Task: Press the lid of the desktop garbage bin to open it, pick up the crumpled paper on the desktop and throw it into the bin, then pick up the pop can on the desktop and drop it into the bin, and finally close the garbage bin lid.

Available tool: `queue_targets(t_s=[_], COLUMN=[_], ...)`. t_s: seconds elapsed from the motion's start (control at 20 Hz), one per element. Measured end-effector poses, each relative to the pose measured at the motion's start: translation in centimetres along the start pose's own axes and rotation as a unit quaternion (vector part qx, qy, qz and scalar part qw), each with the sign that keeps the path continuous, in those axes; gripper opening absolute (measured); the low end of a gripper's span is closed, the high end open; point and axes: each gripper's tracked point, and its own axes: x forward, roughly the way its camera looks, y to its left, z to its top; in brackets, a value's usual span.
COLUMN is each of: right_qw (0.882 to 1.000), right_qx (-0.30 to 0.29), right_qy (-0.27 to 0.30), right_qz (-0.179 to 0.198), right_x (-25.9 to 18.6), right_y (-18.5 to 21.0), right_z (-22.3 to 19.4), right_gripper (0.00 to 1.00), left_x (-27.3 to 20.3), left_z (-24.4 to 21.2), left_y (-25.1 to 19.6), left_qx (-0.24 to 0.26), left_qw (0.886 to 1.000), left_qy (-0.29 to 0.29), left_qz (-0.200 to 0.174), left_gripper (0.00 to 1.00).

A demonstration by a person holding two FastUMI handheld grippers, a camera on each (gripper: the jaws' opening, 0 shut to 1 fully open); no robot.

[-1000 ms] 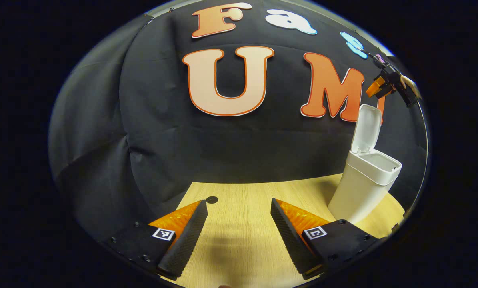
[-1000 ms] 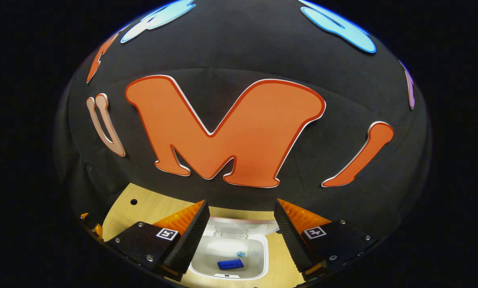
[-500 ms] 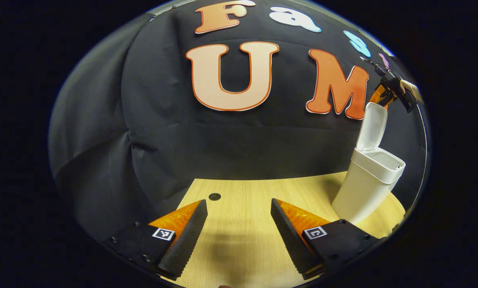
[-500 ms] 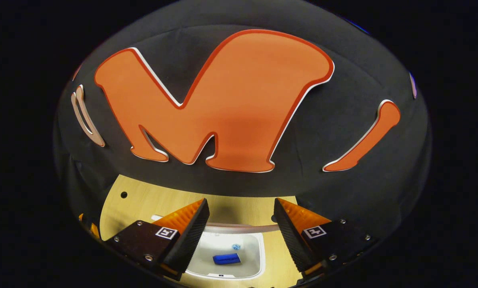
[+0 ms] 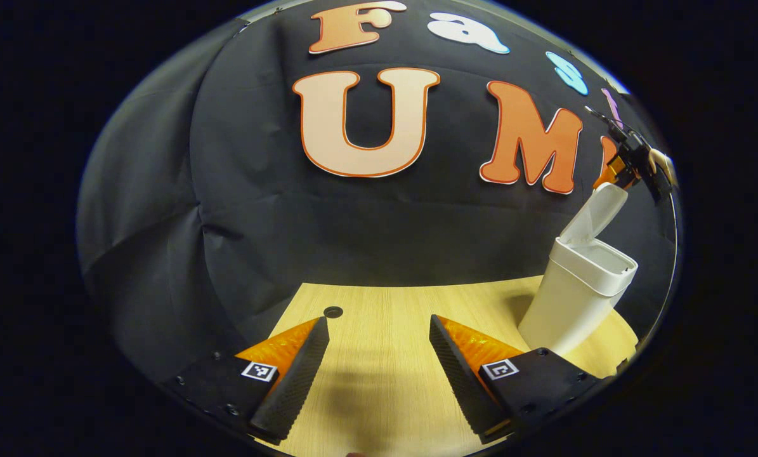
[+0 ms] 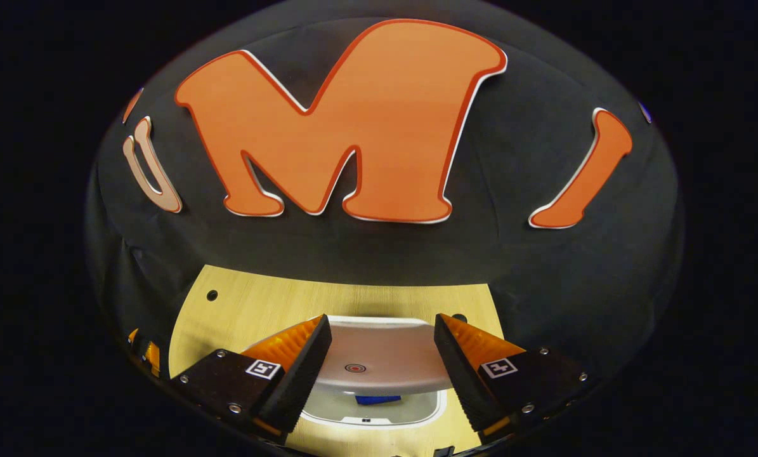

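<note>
Nearest in the left gripper view, we note the left gripper (image 5: 379,355) with fingers spread apart and nothing between them, hovering over bare table (image 5: 379,304).

In the right gripper view, the right gripper (image 6: 382,355) likewise has its fingers apart, holding nothing, and sits directly above the lid (image 6: 379,362), which is tilted partway down over the bin (image 6: 417,416). A blue object (image 6: 379,400), which we judge to be the pop can, lies inside under the lid edge. The crumpled paper we cannot make out.

Farther off, the left gripper view has the bin at the table's right side, lid raised at a slant, the other gripper at its top edge; contact we cannot confirm.

Our judgement: the final step, closing the lid, is in hand. The next move calls for a steady downward press on the lid until it seats.

Writing: a small round red mark (image 6: 355,367) on the lid, unreadable; the fingers carry square coded tags. No brand legible.
</note>
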Motion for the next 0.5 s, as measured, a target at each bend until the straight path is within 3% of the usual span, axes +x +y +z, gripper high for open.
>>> queue_targets(t_s=[0.5], right_qw=[0.999], right_qx=[0.021], right_qy=[0.032], right_qz=[0.001], right_x=[-0.5], right_y=[0.1], right_z=[-8.6], right_gripper=[0.99], left_x=[-1.5], left_z=[0.0], left_y=[0.0], left_qx=[0.0], left_qw=[1.0], left_qy=[-0.008], left_qz=[-0.007], left_gripper=[1.0])
